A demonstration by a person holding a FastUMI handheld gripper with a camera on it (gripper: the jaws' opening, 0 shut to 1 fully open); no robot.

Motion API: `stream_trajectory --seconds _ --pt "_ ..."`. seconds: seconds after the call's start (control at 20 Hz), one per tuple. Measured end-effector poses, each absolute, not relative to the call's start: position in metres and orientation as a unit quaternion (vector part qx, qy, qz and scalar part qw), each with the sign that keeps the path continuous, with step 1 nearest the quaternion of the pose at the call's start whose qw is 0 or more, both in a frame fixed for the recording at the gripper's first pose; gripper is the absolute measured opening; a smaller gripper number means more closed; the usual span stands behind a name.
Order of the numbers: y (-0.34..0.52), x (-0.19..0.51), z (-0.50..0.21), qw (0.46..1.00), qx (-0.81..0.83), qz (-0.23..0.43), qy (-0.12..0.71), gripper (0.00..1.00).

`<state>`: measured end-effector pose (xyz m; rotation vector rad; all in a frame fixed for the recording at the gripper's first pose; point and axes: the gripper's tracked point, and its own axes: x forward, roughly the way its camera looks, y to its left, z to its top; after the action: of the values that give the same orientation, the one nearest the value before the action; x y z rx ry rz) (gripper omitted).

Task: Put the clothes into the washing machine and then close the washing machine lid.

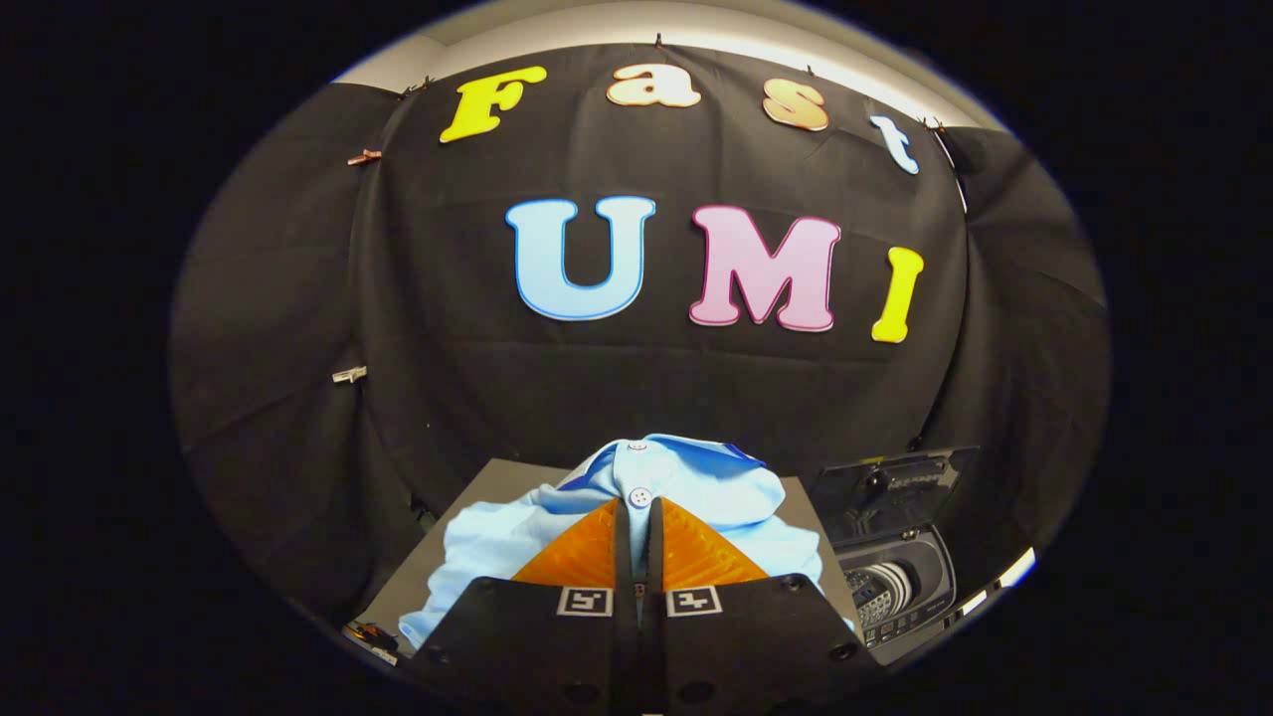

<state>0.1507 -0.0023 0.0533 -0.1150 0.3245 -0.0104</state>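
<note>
A light blue shirt with white buttons lies bunched on a grey table, and its collar part rises just ahead of my fingertips. My gripper is shut on the shirt, with a thin strip of blue cloth showing in the narrow slit between the two fingers. Down to the right of the table stands a small top-loading washing machine. Its dark lid stands raised and the ribbed drum shows inside.
The booth's black cloth wall hangs close behind the table and the machine. A small dark and orange object lies near the table's front left corner. The table's left edge drops off beside the shirt.
</note>
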Motion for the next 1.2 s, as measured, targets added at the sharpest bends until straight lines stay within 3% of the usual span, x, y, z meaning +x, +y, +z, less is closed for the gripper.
stream_trajectory --seconds 0.5,1.2 --pt "-0.042 0.133 0.125 0.993 -0.063 -0.023 0.092 0.05" --pt "-0.215 0.120 0.169 0.997 -0.059 -0.006 0.054 0.05"
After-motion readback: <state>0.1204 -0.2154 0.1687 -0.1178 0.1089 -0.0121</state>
